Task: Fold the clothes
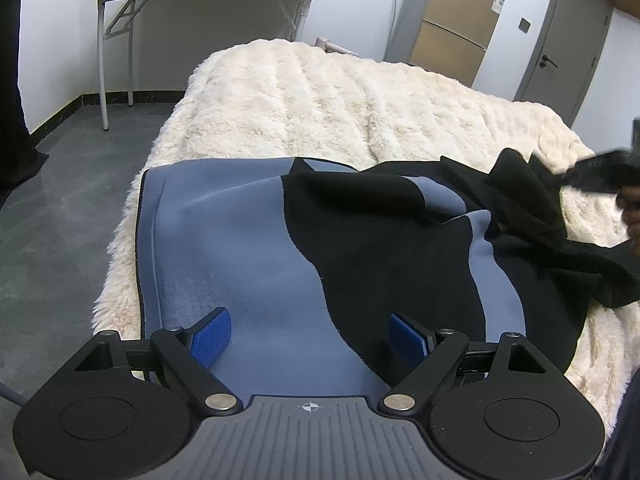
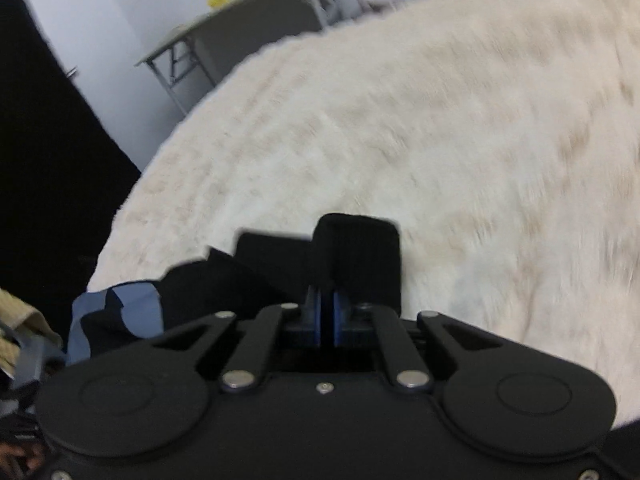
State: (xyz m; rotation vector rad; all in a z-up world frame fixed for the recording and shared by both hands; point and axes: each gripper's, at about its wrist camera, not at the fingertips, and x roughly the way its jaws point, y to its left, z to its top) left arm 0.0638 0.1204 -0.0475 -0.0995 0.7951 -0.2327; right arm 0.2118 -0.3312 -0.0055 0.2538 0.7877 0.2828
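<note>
On bed (image 1: 360,92), garment (image 1: 280,240) lengthwise away, sleeve (image 2: 356,256) pinched

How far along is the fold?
Done: the garment lies spread on the blanket. In hand: the right gripper is shut on a black cuff; the left gripper is open over the body. Left: no fold looks finished.

left gripper (image 1: 308,340): black linkage arms, blue ribbed pads (image 1: 211,340), silver pivot screws, grey ridged body bearing a small crosshair mark
right gripper (image 2: 327,312): all-black body, black linkage arms, blue pads, silver pivot screws, round black caps on both sides
</note>
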